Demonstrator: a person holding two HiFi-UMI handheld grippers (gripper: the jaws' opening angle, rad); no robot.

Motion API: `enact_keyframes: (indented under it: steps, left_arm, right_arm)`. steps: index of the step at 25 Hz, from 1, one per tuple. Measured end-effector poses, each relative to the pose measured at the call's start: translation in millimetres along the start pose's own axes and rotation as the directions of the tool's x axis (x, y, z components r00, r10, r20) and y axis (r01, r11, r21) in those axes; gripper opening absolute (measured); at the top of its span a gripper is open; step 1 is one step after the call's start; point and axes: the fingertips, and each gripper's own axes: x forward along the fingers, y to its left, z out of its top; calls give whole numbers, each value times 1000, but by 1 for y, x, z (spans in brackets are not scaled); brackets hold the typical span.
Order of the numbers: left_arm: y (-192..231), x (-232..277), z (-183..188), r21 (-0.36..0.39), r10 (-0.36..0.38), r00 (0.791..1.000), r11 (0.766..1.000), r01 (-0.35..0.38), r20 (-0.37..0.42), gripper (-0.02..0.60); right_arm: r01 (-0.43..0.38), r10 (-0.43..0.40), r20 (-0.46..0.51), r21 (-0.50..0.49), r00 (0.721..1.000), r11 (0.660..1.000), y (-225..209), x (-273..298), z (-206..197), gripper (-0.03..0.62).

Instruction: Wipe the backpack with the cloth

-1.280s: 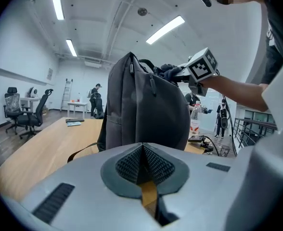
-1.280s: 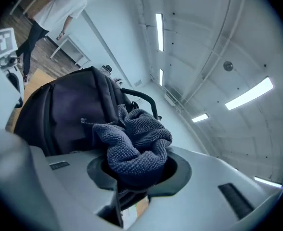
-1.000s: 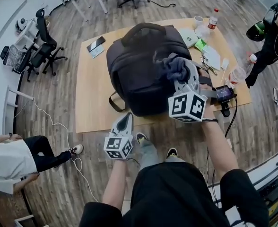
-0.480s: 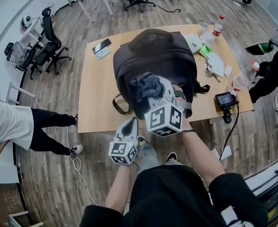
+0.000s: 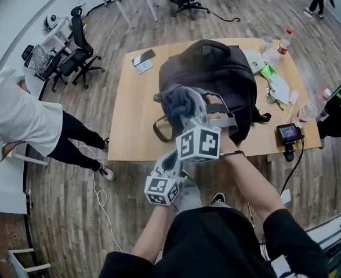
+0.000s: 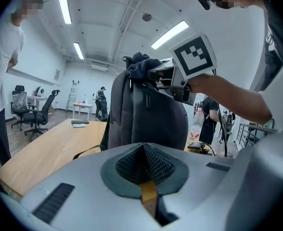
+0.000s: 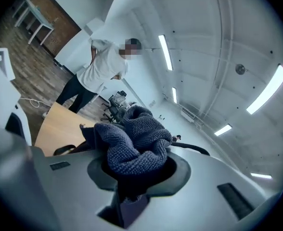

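Grey-blue knitted cloth [image 5: 176, 98], pinched in the right gripper [image 5: 187, 106], sits high on the upright dark backpack [image 5: 220, 74]'s near side, wiping seemingly mid-course with most surface left, the left gripper [image 5: 171, 160] pressed together, empty, below it.

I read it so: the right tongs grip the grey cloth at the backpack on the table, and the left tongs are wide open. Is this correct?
Not quite. The left tongs are shut, closed together with nothing between them; the left gripper view shows this. The rest holds: the right tongs grip the grey cloth at the backpack on the table.
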Motion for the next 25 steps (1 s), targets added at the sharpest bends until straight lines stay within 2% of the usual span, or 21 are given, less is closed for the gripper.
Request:
enact_keyframes:
  steps: [4, 6, 9, 12, 15, 19, 22, 25]
  left_arm:
    - [-6, 6, 5, 7, -11, 1000, 1000, 11, 10, 15]
    - [-11, 7, 5, 11, -23, 1000, 1000, 23, 9, 16]
    - [-17, 7, 0, 8, -35, 999, 999, 35, -7, 15]
    - [-24, 14, -6, -5, -42, 999, 999, 42, -13, 16]
    - [-27, 19, -10, -9, -46, 999, 999, 46, -14, 15]
    - [-27, 22, -10, -14, -50, 999, 999, 49, -19, 15]
    - [-27, 22, -10, -14, -51, 998, 999, 51, -21, 15]
    - [-27, 25, -6, 13, -54, 998, 998, 54, -20, 15]
  right_arm:
    - [40, -50, -134, -78, 990, 996, -19, -7, -56, 109]
    - [90, -101, -196, -65, 975, 994, -48, -22, -92, 109]
    - [166, -166, -214, -18, 963, 986, -88, -57, -119, 110]
    - [176, -176, -201, -20, 964, 984, -85, -78, -127, 109]
    - [157, -152, -195, 9, 969, 988, -58, -84, -133, 109]
    - [131, -105, -192, 129, 976, 983, -48, -80, -129, 107]
    - [42, -5, -156, 236, 988, 971, -28, -67, -111, 107]
    - [-69, 89, -85, 223, 992, 972, 7, -41, -68, 107]
